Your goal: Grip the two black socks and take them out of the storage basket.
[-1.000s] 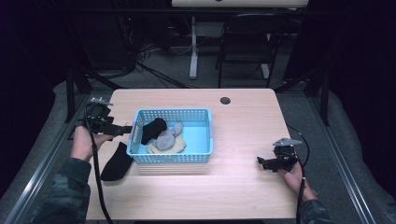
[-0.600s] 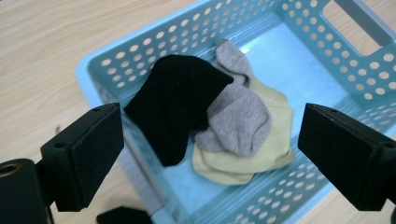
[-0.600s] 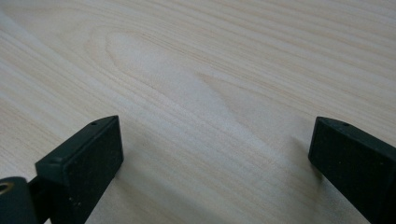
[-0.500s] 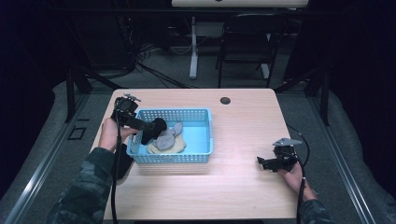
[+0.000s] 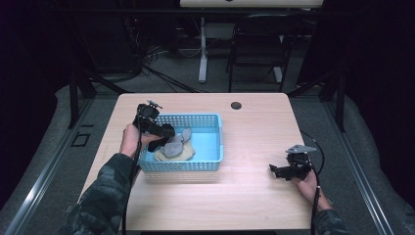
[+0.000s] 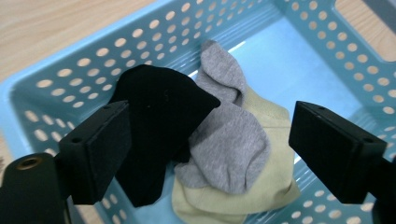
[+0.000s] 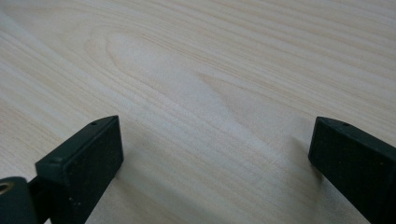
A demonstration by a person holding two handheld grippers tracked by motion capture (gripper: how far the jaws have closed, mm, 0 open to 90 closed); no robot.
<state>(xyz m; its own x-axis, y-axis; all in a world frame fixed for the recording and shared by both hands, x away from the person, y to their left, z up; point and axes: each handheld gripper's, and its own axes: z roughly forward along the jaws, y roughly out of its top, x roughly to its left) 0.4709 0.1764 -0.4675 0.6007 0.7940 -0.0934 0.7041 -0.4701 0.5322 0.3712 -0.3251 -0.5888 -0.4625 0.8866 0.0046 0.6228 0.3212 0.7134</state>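
A blue basket stands on the worktop, left of its middle and nearer the left edge. Inside it, toward its left end, lie three socks in a heap: a black sock, a grey sock partly over it, and a pale yellow sock underneath both.

The left hand-held gripper is held over the basket's left rim, pointing in toward the socks. In the left gripper view its jaws stand wide apart, holding nothing; the heap shows between them, and whether a pad brushes the black sock is hard to judge.

The right hand-held gripper sits low near the worktop's right edge, toward the front, well apart from the basket. Its jaws are spread wide above bare wood.
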